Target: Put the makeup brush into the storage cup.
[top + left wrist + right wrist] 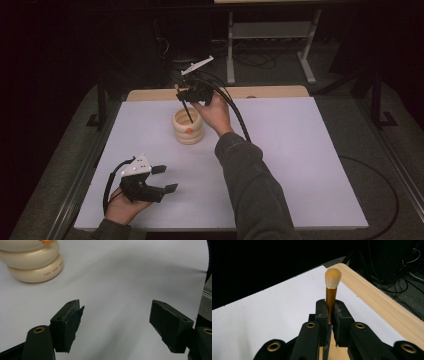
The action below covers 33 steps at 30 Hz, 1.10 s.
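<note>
A cream ribbed holder [188, 126] stands upright on the white table sheet [300, 165], toward the far middle. My right gripper [186, 96] hovers just over it, shut on a makeup brush [189, 112] whose dark handle slants down into the holder's mouth. In the right gripper view the jaws [331, 305] pinch the brush's gold ferrule, and its cream bristle head [332, 277] sticks out beyond them. My left gripper [165, 178] rests near the front left of the sheet, open with nothing between its jaws [116, 307]. The holder [32, 262] sits ahead of it, to the upper left of that view.
A wooden strip [270, 92] runs along the table's far edge, also seen as a wooden strip [382, 305] beside the brush. Black cables trail from the right gripper across the sheet. A metal stand [270, 45] and dark floor lie beyond the table.
</note>
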Each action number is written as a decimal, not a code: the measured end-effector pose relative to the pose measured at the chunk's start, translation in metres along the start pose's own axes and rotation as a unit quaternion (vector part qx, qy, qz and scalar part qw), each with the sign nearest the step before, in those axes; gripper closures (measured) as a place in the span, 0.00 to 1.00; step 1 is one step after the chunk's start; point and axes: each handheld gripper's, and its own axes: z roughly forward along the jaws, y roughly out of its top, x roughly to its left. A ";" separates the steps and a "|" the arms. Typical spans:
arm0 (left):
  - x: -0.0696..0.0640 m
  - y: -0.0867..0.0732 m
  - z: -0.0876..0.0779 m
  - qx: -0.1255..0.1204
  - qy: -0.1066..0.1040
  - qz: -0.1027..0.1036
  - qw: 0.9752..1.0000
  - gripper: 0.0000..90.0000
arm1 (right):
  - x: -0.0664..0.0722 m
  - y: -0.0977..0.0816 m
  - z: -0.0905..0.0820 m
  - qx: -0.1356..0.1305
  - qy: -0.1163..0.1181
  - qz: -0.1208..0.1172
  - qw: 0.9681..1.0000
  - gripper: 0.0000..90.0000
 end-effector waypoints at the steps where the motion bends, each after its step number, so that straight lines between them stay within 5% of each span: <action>1: 0.000 0.000 0.000 0.000 0.000 0.000 1.000 0.27 | 0.000 0.000 0.001 0.001 0.000 0.001 1.000 0.91; 16: 0.000 -0.001 0.000 0.000 0.001 -0.006 1.000 0.27 | 0.005 -0.009 0.010 0.013 0.002 -0.009 1.000 0.91; 33: -0.001 -0.001 0.001 0.000 0.002 -0.003 1.000 0.26 | 0.000 -0.027 0.014 0.022 0.012 0.006 1.000 0.91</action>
